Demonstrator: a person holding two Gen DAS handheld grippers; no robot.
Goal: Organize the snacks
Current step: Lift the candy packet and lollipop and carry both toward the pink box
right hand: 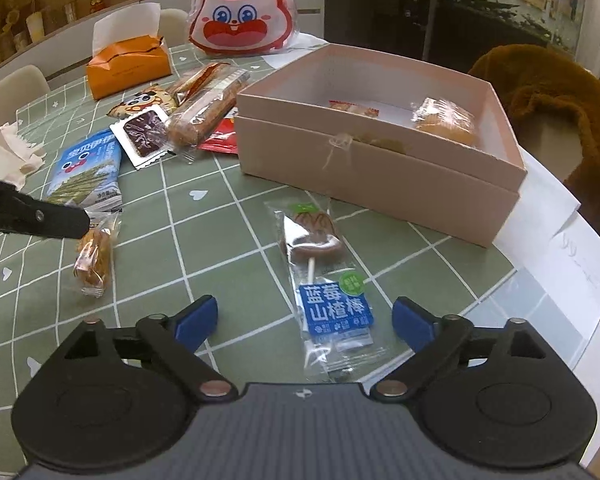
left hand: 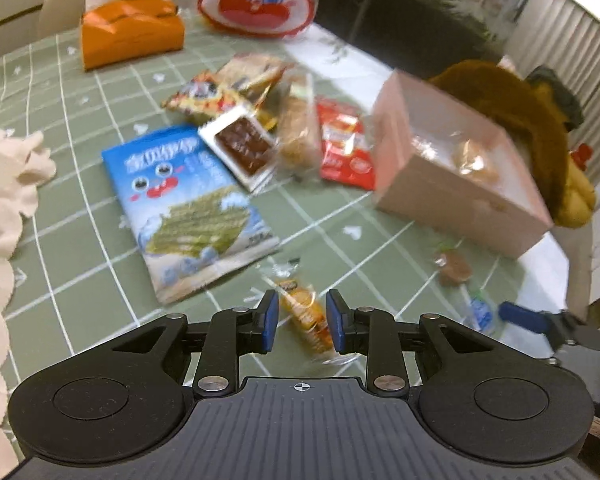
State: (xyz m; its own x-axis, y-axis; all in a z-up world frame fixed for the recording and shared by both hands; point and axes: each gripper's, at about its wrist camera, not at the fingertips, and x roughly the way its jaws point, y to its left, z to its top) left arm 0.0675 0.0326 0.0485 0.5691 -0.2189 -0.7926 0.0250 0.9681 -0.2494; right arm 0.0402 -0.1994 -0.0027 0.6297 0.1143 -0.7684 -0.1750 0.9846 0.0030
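Note:
My left gripper (left hand: 302, 318) is open, its blue pads on either side of a small yellow wrapped pastry (left hand: 304, 312) lying on the green checked tablecloth; the pastry also shows in the right wrist view (right hand: 94, 254). My right gripper (right hand: 304, 320) is wide open around the stick end of a wrapped hawthorn lollipop (right hand: 320, 264) with a blue label. An open pink box (right hand: 380, 160) beyond it holds a few wrapped snacks (right hand: 444, 120). The box also shows at the right of the left wrist view (left hand: 456, 184).
More snacks lie in a pile: a blue seaweed bag (left hand: 188, 208), a brown-and-white packet (left hand: 242, 144), a bread roll (left hand: 298, 132), a red packet (left hand: 344, 148). An orange tissue box (right hand: 128, 66) and a rabbit bag (right hand: 242, 12) stand behind. A brown plush (right hand: 548, 92) lies right of the box.

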